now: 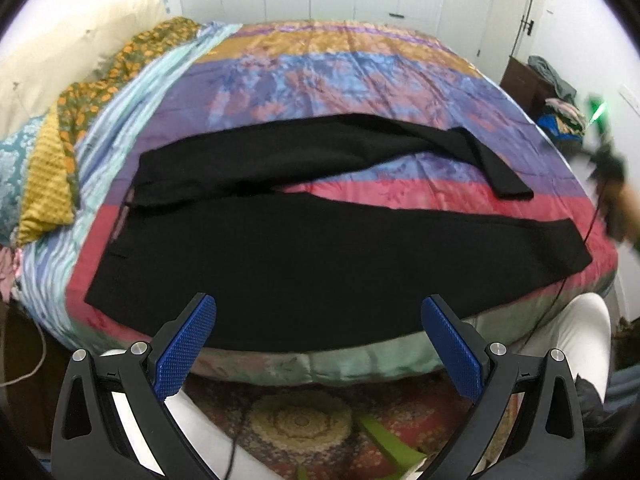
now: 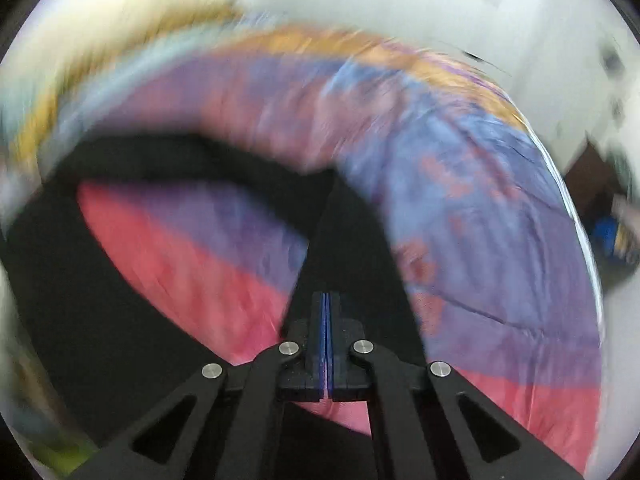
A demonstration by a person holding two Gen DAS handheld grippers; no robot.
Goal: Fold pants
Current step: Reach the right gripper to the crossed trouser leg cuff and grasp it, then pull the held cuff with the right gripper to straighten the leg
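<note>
In the left wrist view, the black pants (image 1: 280,240) lay spread flat on the bed, over a colourful striped bedspread (image 1: 340,76). The waist was toward the left side and the two legs ran to the right. The near leg lay straight along the front edge of the bed. The far leg lay further back, and its end was bent back toward the front at the right. The left gripper (image 1: 320,340) was released, its two blue pads wide apart, and it hung just before the near edge of the pants without touching them. A yellow knitted blanket (image 1: 48,184) and a white pillow (image 1: 68,48) were at the left end of the bed. A patterned rug (image 1: 300,420) covered the floor under the gripper. The right gripper (image 1: 612,168) appeared only as a blurred shape at the right edge.

The right wrist view was strongly blurred. The right gripper (image 2: 326,320) was clenched, its blue pads pressed together. A strip of the black pants (image 2: 348,248) ran forward from between the pads, so it seemed to be grasping the end of one leg. The bedspread (image 2: 500,220) lay under it.
</note>
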